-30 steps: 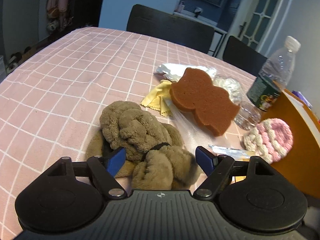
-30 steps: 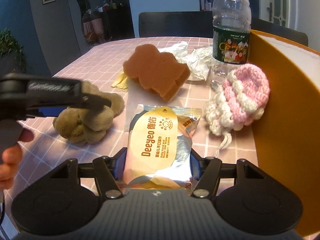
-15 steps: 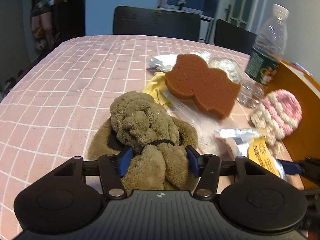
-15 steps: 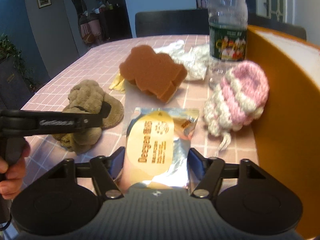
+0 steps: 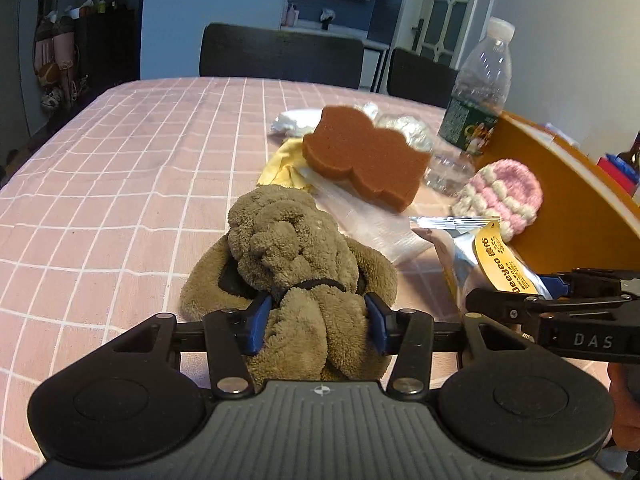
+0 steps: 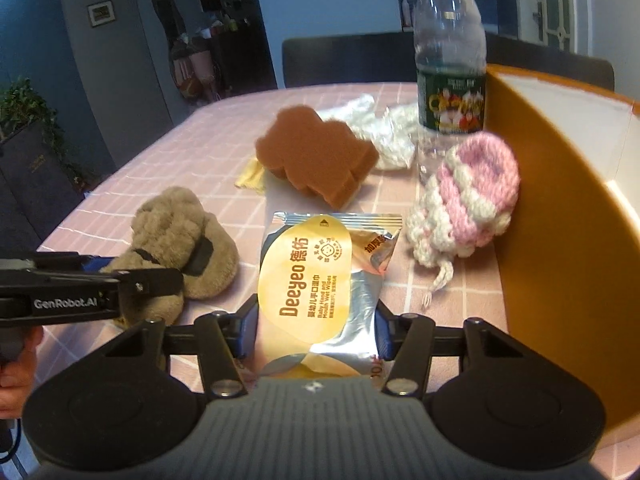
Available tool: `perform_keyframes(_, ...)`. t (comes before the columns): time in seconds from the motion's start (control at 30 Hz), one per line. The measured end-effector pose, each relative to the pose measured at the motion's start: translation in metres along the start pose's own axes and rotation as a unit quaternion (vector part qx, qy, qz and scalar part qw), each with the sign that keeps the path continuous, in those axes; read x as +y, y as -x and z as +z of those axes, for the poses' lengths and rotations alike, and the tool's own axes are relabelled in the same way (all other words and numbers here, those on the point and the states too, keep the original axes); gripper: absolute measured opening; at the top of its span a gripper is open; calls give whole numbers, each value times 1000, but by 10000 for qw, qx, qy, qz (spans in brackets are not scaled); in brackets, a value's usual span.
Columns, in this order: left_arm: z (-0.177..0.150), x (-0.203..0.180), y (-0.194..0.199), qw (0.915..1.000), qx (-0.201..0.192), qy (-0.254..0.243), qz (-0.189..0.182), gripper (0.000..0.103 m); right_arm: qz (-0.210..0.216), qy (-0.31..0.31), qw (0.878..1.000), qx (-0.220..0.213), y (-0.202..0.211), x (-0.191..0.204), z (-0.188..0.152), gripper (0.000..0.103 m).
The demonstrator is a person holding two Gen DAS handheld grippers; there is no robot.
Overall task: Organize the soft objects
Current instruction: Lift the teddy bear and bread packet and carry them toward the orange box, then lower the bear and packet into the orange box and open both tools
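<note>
plush toy (image 5: 296,256) — brown and floppy — sits on the pink checked tablecloth (image 5: 120,168) with the left gripper (image 5: 316,322) clenched on its near end. wet wipes pack (image 6: 316,280) is pinched between the fingers of the right gripper (image 6: 316,330). beyond lie a brown sponge (image 6: 316,160) and a pink-and-white knitted pouch (image 6: 468,200) — the pouch beside the orange bin (image 6: 560,220) and water bottle (image 6: 450,72).

Left hand-held gripper (image 5: 316,322) clamps brown plush toy (image 5: 292,264); pink tablecloth (image 5: 120,168).
</note>
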State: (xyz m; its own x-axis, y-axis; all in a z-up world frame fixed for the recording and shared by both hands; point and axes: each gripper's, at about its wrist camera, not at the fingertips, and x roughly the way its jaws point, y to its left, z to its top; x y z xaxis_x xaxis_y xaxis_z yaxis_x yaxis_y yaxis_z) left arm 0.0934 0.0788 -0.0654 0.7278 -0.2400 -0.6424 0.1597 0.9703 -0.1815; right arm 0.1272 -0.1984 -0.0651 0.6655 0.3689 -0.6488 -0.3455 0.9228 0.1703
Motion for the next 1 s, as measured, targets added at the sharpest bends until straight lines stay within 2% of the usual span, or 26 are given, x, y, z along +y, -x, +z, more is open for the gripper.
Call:
perform_keyframes(0.1, 2, -2, 15, 9997, -231, 62, -99, 56, 43, -7, 9998, -186, 16, 2, 4, 54)
perform_keyframes(0.37, 18, -25, 56, 9956, -814, -221, -420, 56, 61, 34, 9970, -776, 69, 2, 19, 54)
perform_keyframes(0.6, 42, -64, 86, 9830, -1404, -719, -944, 56, -328, 164, 9902, -1350, 131, -13, 42, 54)
perform_keyframes(0.8, 67, -116, 88, 9687, -1628, -1335, -1316, 56, -769, 81, 9883, -1312, 162, -49, 61, 54)
perform_keyframes(1.0, 94, -166, 61, 9589, -1530, -1747, -1630, 56, -1333, 154, 9846, -1122, 175, -93, 86, 54)
